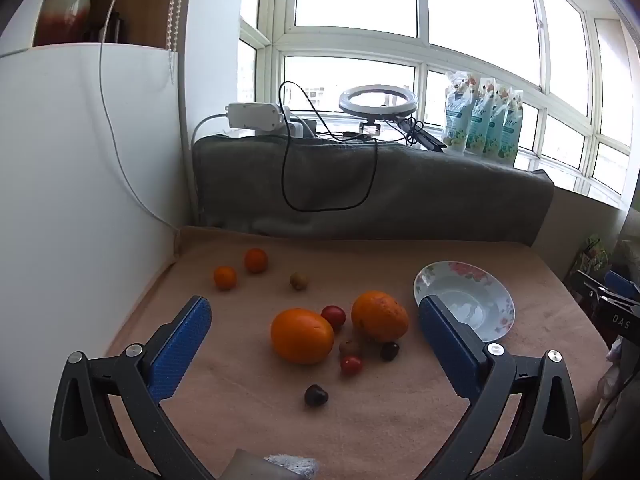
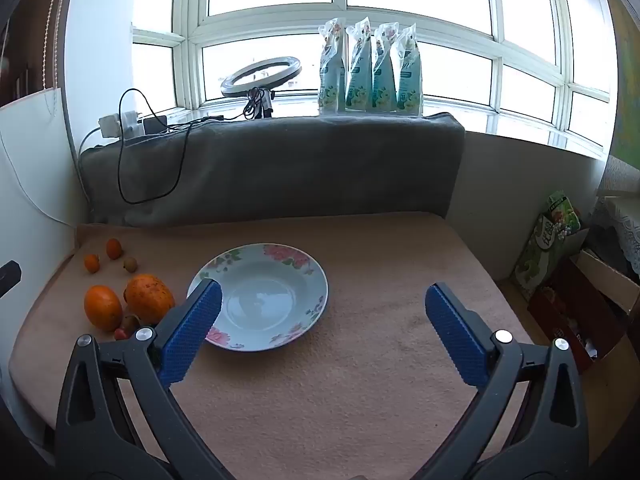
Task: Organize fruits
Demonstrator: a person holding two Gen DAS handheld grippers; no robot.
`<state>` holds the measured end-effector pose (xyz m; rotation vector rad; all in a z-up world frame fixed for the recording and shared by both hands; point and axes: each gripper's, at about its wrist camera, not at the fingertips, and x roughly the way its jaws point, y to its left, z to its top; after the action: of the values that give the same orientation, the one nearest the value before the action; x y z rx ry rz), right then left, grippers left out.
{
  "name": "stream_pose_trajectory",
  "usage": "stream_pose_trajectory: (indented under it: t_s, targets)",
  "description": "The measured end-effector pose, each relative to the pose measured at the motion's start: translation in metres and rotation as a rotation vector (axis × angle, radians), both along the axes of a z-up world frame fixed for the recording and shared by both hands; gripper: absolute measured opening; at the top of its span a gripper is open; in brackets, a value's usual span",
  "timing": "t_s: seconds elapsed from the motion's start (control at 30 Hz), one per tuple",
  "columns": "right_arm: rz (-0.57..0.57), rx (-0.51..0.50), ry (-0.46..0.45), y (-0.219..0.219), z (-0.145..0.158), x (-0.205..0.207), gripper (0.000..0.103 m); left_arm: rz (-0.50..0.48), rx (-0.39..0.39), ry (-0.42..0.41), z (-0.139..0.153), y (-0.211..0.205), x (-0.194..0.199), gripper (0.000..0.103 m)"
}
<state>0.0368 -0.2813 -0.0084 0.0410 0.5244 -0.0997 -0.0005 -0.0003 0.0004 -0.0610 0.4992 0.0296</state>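
Two large oranges (image 1: pixel 302 335) (image 1: pixel 379 315) lie mid-table with small red and dark fruits (image 1: pixel 333 316) (image 1: pixel 316 395) around them. Two small oranges (image 1: pixel 225 277) (image 1: pixel 256 260) and a brownish fruit (image 1: pixel 299 281) lie farther left. A flowered white plate (image 1: pixel 480 300) sits empty to the right; it also shows in the right wrist view (image 2: pixel 276 280). My left gripper (image 1: pixel 314 334) is open above the large oranges, holding nothing. My right gripper (image 2: pixel 322 318) is open and empty, its left finger over the plate's near edge. The oranges (image 2: pixel 103 307) (image 2: pixel 149 297) lie left of the plate.
A beige cloth covers the table (image 2: pixel 360 380). A grey blanket-covered ledge (image 2: pixel 280 160) stands behind it with cables, a power strip (image 1: pixel 254 116), a ring light (image 1: pixel 378 98) and several pouches (image 2: pixel 370 68). A white panel (image 1: pixel 72 180) borders the left side; boxes (image 2: pixel 568 272) stand at right.
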Motion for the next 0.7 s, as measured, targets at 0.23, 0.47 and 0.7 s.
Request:
stream_pose_trajectory:
  t_s: [0.23,0.47,0.7]
  targets:
    - [0.006,0.019,0.002,-0.0032,-0.0027,-0.001,0.103,0.001,0.013,0.007,-0.0075,-0.0021,0.0018,0.103]
    - [-0.001,0.025,0.004,-0.0053,-0.0072,0.0052,0.103,0.001,0.013,0.011,-0.0043,-0.0033,0.0025,0.103]
    - [-0.002,0.019,-0.002,-0.0035,-0.0008,-0.0016,0.103,-0.002,0.01,0.012,-0.0033,-0.0034,0.0021,0.103]
